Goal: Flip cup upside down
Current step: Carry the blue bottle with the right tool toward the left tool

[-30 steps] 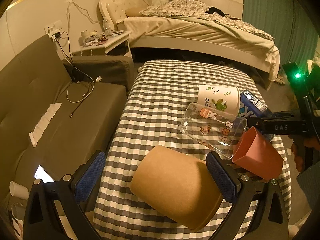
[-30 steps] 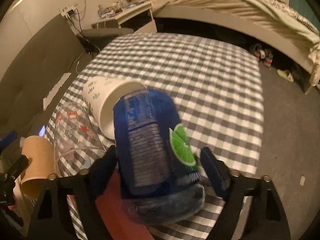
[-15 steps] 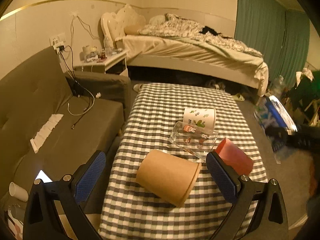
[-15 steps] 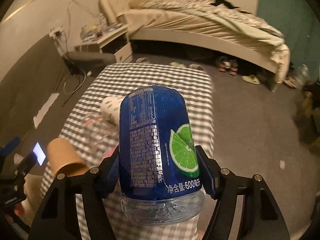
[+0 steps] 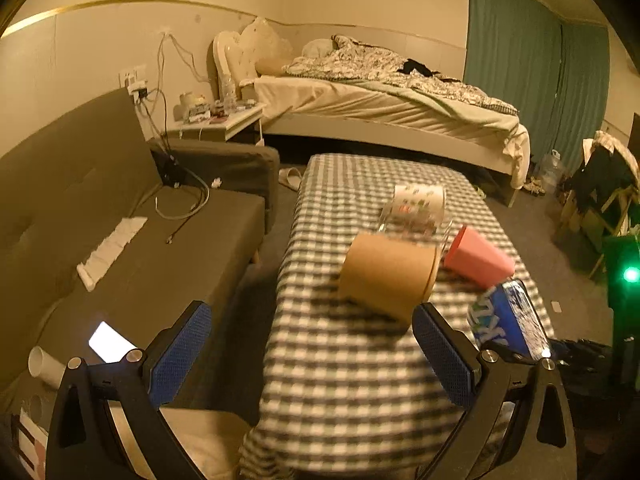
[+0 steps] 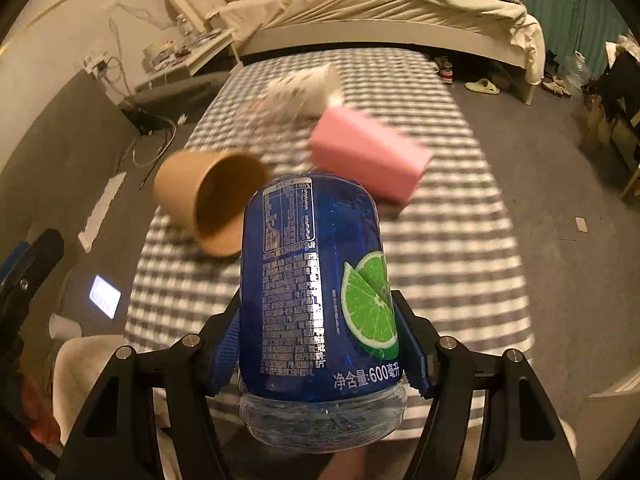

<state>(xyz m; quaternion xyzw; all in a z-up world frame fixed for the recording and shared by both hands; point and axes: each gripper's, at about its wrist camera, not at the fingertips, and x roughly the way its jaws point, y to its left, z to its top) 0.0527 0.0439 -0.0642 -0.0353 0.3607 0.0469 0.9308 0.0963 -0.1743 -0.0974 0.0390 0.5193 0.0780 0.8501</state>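
Several cups lie on their sides on the checked table [image 5: 360,360]: a brown paper cup [image 5: 386,274] [image 6: 208,200], a pink cup [image 5: 478,262] [image 6: 368,154], a clear glass with stickers [image 5: 412,224] and a white printed cup [image 5: 420,196] [image 6: 308,84]. My right gripper [image 6: 316,340] is shut on a blue bottle with a lime label [image 6: 316,300], held above the table's near end; the bottle [image 5: 508,326] also shows at the right in the left wrist view. My left gripper [image 5: 312,352] is open and empty, hanging near the front edge, short of the brown cup.
A grey sofa [image 5: 100,220] with a lit phone [image 5: 110,346] and cables runs along the table's left. A bed [image 5: 380,108] and a nightstand [image 5: 220,120] stand beyond. Slippers [image 6: 482,87] lie on the floor at the right.
Both grippers have pulled back from the cups toward the table's near end. The right gripper lifted the blue bottle off the table and now carries it lower, closer to the left gripper.
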